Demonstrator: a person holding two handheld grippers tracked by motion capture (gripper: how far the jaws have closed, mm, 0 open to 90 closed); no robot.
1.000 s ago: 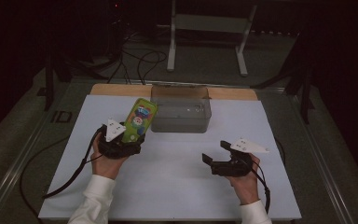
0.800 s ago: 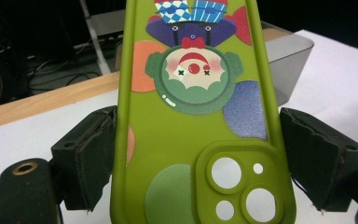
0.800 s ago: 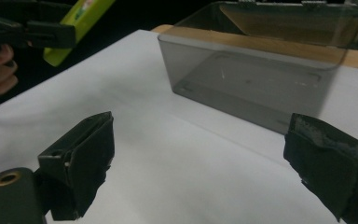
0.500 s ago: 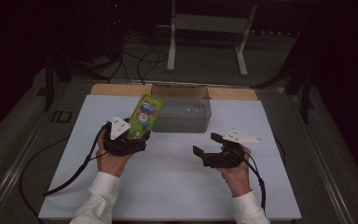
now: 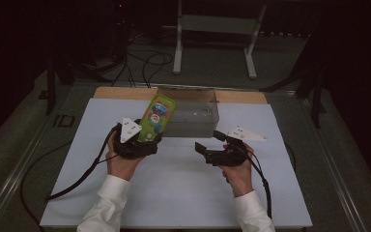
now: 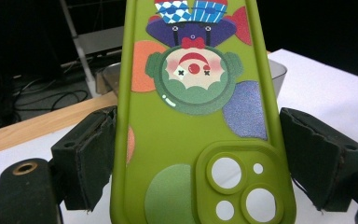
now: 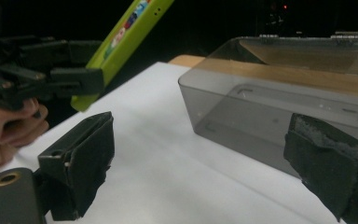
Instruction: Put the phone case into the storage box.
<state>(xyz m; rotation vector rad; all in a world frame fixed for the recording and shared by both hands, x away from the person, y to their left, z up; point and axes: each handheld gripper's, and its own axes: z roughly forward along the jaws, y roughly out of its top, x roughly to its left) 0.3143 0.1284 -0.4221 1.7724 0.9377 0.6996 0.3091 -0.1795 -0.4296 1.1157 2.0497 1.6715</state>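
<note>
A lime-green phone case (image 5: 157, 116) with a clown print sticks up and away from my left gripper (image 5: 147, 137), which is shut on its lower end. In the left gripper view both pads (image 6: 91, 154) press the case (image 6: 196, 93) by its sides near the camera cut-out. My right gripper (image 5: 208, 141) hovers open over the white sheet, just in front of a clear grey plastic box (image 5: 193, 118). The right gripper view has nothing between its jaws (image 7: 205, 163), with the box (image 7: 270, 112) close ahead and the held case (image 7: 121, 42) at upper left.
The white sheet (image 5: 174, 193) covers the table, with a wooden strip (image 5: 121, 93) along its far edge. The box stands open at the top at the back centre. Cables (image 5: 77, 179) trail from both grippers. A metal stand (image 5: 212, 29) and floor cables lie beyond the table.
My right gripper has moved left and away from the person, towards the box. The left gripper and the phone case have barely shifted.
</note>
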